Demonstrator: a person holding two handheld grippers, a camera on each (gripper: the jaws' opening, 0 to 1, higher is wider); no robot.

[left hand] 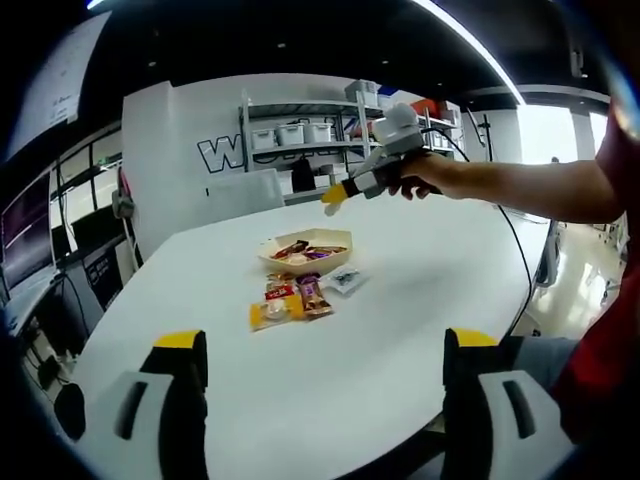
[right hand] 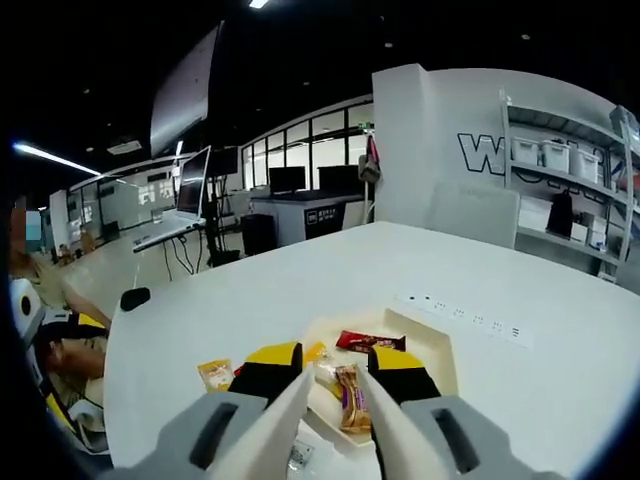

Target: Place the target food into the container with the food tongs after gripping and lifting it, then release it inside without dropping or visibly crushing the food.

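Observation:
A cream tray [left hand: 274, 254] holding several snack packets stands mid-table. Just in front of it lie loose packets: a yellow one [left hand: 270, 312], a brown one [left hand: 315, 295] and a clear one [left hand: 347, 278]. My left gripper [left hand: 325, 355] hangs open over the near table edge, jaws wide apart and empty. A hand holds my right gripper [left hand: 337, 197] above the tray's far side. In the right gripper view, my right gripper [right hand: 337, 362] looks down on the tray [right hand: 445, 355]; its jaws stand a little apart. A brown packet [right hand: 348, 397] and a red one [right hand: 370, 342] lie in the tray below.
The round white table [left hand: 420, 300] has a row of sockets [right hand: 460, 312] beyond the tray. A yellow packet [right hand: 215, 375] lies on the table left of the tray. Shelves with bins [left hand: 300, 135] stand behind, desks with monitors [right hand: 195, 185] to one side.

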